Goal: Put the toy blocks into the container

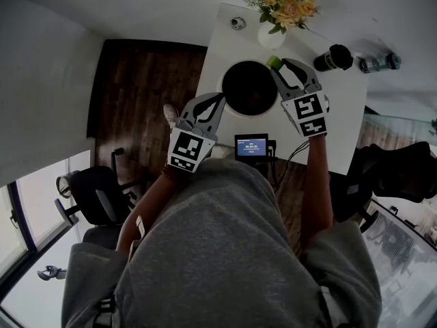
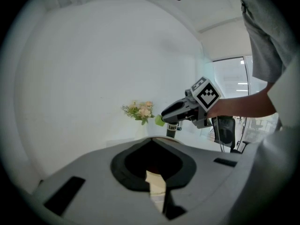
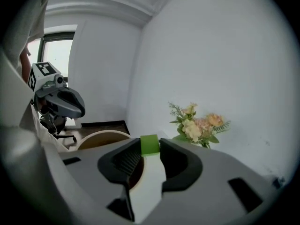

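Observation:
My right gripper (image 1: 276,64) is shut on a small green toy block (image 1: 274,62), held up over the far right rim of a round, dark-bottomed container (image 1: 249,87) on the white table (image 1: 341,115). In the right gripper view the green block (image 3: 150,145) sits pinched between the two black pads, with the container's pale rim (image 3: 101,136) below and to the left. My left gripper (image 1: 218,99) hovers at the container's near left side, jaws together with nothing between them. The left gripper view shows the right gripper (image 2: 165,117) carrying the green block (image 2: 160,120).
A vase of flowers (image 1: 272,36) stands just behind the container. A black cup (image 1: 332,58) and a bottle (image 1: 379,63) lie at the back right. A small screen device (image 1: 251,145) sits at the table's near edge. Office chairs (image 1: 102,197) stand on the wooden floor.

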### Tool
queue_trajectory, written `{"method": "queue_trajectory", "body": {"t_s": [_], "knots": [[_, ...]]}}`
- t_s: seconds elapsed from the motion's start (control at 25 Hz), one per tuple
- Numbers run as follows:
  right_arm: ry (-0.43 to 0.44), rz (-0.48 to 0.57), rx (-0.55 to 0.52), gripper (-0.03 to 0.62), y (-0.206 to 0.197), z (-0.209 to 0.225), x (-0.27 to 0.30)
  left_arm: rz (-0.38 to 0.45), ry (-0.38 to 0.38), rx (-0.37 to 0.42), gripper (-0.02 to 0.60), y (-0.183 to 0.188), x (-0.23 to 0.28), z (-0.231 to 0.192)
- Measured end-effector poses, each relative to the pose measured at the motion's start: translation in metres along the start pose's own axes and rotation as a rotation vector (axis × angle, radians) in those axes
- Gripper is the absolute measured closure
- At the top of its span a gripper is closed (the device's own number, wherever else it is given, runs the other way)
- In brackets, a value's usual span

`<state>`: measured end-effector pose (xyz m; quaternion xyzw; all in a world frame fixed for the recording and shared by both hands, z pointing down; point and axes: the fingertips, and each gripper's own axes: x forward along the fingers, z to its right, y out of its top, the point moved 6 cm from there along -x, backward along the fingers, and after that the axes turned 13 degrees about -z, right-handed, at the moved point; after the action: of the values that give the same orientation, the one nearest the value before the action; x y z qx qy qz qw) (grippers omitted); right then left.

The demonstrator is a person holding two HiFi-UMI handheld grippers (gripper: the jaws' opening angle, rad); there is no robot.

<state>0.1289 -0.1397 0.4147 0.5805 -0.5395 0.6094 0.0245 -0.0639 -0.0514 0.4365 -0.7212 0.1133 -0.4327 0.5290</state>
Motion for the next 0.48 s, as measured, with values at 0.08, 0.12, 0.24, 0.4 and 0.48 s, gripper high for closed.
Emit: {"method": "queue_trajectory", "body": {"t_s": [0.08,0.12,0.24,0.4,0.48], "knots": [[0.026,-0.006,-0.011,0.462,-0.002,-0.01,0.002,-0.001,-0.001,-0.002,0.574,-0.001,0.0,0.0],[0.038,-0.009,-0.015,0.462,-0.003,-0.015,0.003,-0.001,-0.002,-0.003,0.574,-0.001,0.001,0.0],[0.069,-0.025,-0.029,0.461,-0.009,-0.026,0.007,-0.001,-0.006,-0.003,0.574,-0.001,0.002,0.001],[0.106,-0.077,-0.069,0.461,-0.019,-0.039,0.012,-0.003,-0.009,-0.006,0.574,-0.003,0.002,0.002],[0.113,-0.11,-0.096,0.461,-0.024,-0.044,0.015,-0.003,-0.01,-0.008,0.574,-0.004,0.001,0.002]]}}
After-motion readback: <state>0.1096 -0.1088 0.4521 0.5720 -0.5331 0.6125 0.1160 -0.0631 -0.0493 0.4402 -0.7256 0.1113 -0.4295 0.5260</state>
